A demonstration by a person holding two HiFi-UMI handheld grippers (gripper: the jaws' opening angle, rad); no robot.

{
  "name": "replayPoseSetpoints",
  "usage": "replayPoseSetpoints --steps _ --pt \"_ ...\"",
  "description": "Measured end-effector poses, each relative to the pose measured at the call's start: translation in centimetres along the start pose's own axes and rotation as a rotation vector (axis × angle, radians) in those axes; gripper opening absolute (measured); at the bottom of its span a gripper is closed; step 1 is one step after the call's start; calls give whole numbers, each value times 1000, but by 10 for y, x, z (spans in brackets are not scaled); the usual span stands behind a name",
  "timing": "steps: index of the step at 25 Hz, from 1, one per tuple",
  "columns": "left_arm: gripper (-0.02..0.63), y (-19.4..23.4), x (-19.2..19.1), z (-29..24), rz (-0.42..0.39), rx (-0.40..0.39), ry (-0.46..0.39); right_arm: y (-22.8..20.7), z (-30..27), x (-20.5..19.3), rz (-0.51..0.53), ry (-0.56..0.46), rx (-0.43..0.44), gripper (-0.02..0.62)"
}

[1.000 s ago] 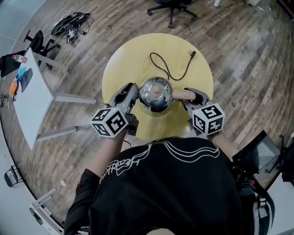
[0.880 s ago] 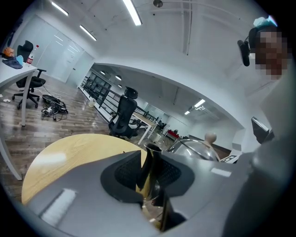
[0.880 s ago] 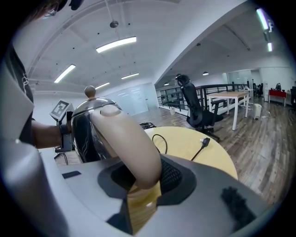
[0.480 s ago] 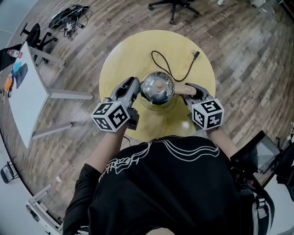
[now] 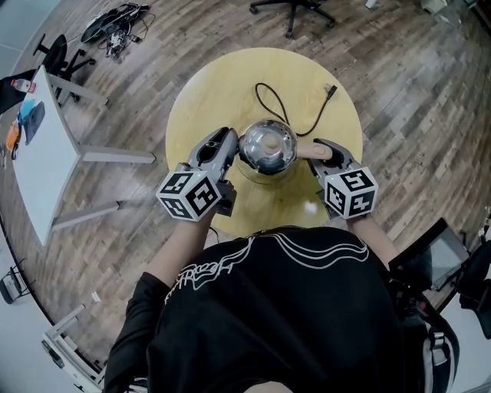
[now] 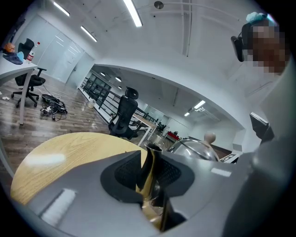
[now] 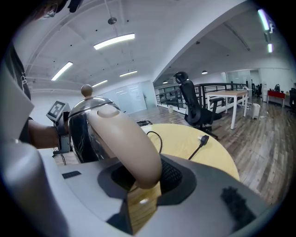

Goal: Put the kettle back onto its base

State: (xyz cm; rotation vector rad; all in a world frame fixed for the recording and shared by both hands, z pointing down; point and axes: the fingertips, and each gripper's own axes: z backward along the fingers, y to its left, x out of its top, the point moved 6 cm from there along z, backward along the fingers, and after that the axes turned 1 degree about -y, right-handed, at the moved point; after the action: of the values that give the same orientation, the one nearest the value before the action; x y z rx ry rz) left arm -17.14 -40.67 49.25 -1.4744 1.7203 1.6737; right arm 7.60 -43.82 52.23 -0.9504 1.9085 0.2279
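Observation:
A shiny steel kettle [image 5: 267, 146] with a round knob on its lid is over the middle of the round yellow table [image 5: 207, 100]. My left gripper [image 5: 229, 143] is shut on its spout [image 6: 149, 167], which stands between the jaws in the left gripper view. My right gripper [image 5: 322, 150] is shut on the beige handle [image 7: 125, 143]; the kettle body [image 7: 85, 127] rises just behind it. A pale rim of the base [image 5: 265, 179] peeks out under the kettle. I cannot tell whether the kettle rests on it. Its black cord [image 5: 268, 104] loops back to a plug [image 5: 331, 90].
The table's near edge runs just under my hands, close to my black shirt. A white desk [image 5: 38, 153] stands on the wooden floor to the left, with a black chair [image 5: 65, 73] and a pile of cables [image 5: 115, 27] behind it. Another office chair [image 5: 295, 11] stands beyond the table.
The kettle and both grippers have sunk a little toward the table. Both grips are the same as before.

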Motion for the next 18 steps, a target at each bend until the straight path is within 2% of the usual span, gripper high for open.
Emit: replayPoseSetpoints --steps 4,12,18 --pt "72 1 -6 1 14 14 10 0 -1 -5 -1 8 -9 112" --pt "74 3 -10 3 17 3 -37 2 2 -5 32 -41 -20 112" --pt "76 6 -11 1 42 -18 -35 -1 3 -5 38 -74 -2 112"
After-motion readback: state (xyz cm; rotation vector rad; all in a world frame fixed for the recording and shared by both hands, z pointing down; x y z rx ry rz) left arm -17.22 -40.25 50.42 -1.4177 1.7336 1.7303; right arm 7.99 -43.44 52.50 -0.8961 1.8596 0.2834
